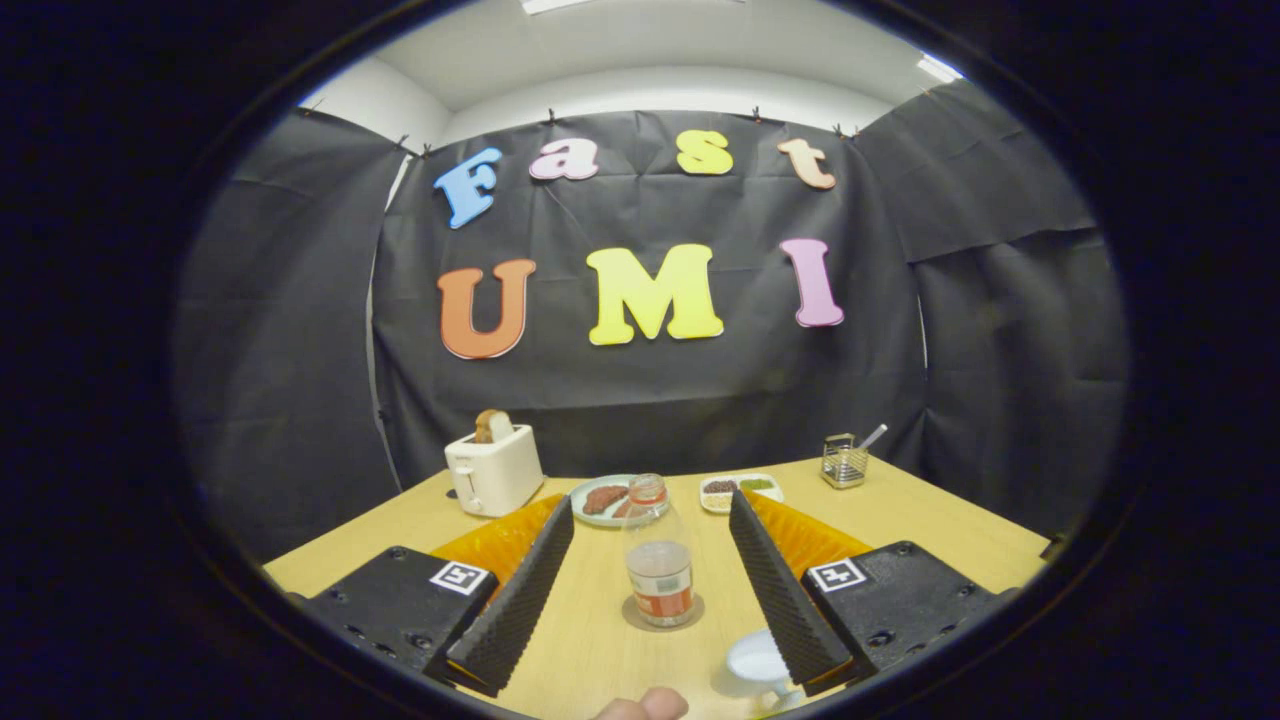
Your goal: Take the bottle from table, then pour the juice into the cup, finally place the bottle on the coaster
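Bottle (657, 555) on coaster (630, 615) between spread tool (650, 520) fingers, cup (758, 662) alongside.

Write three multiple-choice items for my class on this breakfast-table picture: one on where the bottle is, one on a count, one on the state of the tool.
1. Where does the bottle stand?
A. On the coaster, between the tool's fingers
B. Inside the toaster
C. On the plate

2. How many slices of bread stick out of the toaster?
A. None
B. One
C. Three

3. What state is the tool in?
A. Shut on the bottle
B. Shut on the cup
C. Open, touching nothing

Answers: 1 A, the round coaster shows under the bottle's base; 2 B, a single slice rises from the slot; 3 C, both fingers stand wide apart, with gaps beside the bottle.
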`<move>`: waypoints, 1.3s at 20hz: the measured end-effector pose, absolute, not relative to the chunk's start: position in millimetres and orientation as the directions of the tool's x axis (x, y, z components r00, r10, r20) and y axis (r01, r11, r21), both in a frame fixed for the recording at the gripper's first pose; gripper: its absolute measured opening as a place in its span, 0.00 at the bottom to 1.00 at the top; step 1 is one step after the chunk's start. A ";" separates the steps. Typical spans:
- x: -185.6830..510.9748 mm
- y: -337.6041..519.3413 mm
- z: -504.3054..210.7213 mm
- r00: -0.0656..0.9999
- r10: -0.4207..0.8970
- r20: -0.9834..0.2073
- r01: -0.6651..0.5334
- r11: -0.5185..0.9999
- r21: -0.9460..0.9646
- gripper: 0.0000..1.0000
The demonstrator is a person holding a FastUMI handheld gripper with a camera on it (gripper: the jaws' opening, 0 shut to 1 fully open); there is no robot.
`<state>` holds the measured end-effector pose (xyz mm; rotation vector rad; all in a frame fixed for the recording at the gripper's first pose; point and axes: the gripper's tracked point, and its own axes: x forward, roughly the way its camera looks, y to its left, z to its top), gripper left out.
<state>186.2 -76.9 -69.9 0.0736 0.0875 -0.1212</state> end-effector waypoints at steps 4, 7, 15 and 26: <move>151.0 -65.2 -61.8 0.988 -0.097 -0.119 0.107 0.991 0.084 1.00; 126.0 -68.5 -61.5 0.983 -0.117 -0.142 0.128 0.989 0.070 1.00; 70.9 -48.7 -36.8 0.986 -0.114 -0.120 0.120 0.992 0.044 0.99; 21.5 -69.5 -21.5 0.970 -0.196 -0.144 0.201 0.979 0.023 1.00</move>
